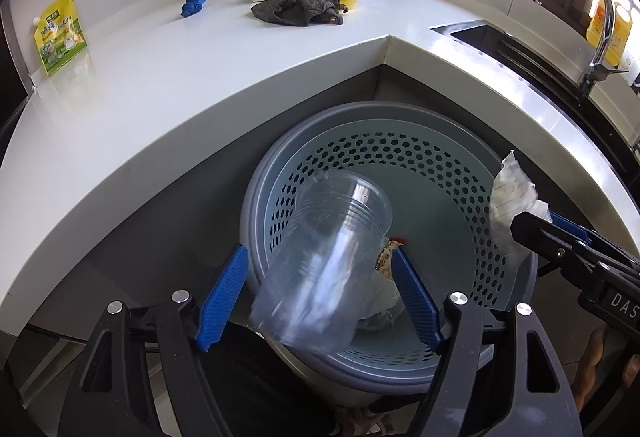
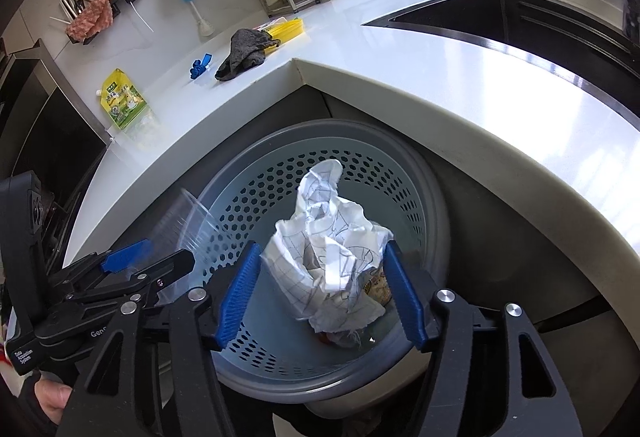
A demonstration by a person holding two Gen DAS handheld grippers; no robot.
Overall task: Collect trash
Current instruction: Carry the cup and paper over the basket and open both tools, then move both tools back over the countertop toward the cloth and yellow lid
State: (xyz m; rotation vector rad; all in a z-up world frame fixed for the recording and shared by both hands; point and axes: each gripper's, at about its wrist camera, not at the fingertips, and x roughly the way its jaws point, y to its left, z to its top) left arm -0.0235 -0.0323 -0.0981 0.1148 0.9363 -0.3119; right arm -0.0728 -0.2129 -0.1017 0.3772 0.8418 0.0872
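The left gripper (image 1: 320, 301) is standing released, its jaws spread wider than the clear plastic cup (image 1: 328, 257), which is tipping between them toward twelve o'clock over the bin (image 1: 400, 365) rim; it is risking catching that rim and falling outside. The right gripper (image 2: 320, 289) is spreading too, crumpled paper (image 2: 332, 253) sitting loosely between its pads above the basket. Farther off, at eleven o'clock, a yellow pouch (image 1: 60, 33) is lying on the counter (image 1: 180, 85).

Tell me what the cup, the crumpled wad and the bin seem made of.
Cup: clear thin plastic, glossy, ribbed; the bin shows through it. Crumpled wad: paper, matte, sharply creased, printed with grid lines. Bin: likely moulded plastic, grey-blue, matte, perforated wall.
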